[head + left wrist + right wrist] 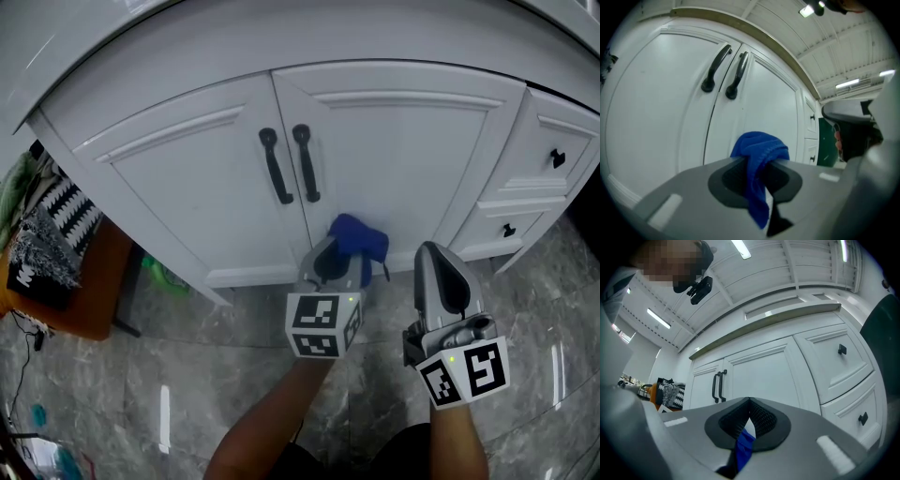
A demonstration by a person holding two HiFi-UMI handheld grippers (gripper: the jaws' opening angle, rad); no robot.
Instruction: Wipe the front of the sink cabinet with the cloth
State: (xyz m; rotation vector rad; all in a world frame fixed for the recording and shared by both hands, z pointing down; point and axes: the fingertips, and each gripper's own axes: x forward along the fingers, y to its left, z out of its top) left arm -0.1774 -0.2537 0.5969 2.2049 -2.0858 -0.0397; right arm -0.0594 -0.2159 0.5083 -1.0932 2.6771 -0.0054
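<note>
Evidently the wipe is at an early or middle stage. We see the crumpled blue cloth (359,239) pinched in the left gripper (342,266), whose fingers are closed on it, with a tail of fabric hanging back between them. The cloth sits low on the right-hand panelled door (403,150) of the white sink cabinet, just beside the seam between the two doors. Whether it presses on the paint we cannot tell.

No damp streak or dirt shows anywhere, so we judge by position alone. The left-hand door (187,178), the upper panels, the black bar handles (306,164) and the drawer fronts (539,141) at the right all seem left to cover.

The right gripper (433,258) hangs apart from the cabinet with its fingers drawn together. A thin blue strip (743,446) shows low between them, and we cannot identify it.

For movement, the grey marbled floor (234,375) before the doors is open. Edges to mind are the projecting handles, the small black drawer knobs (558,157), and the orange stool draped with black-and-white fabric (89,300) at the far left.
</note>
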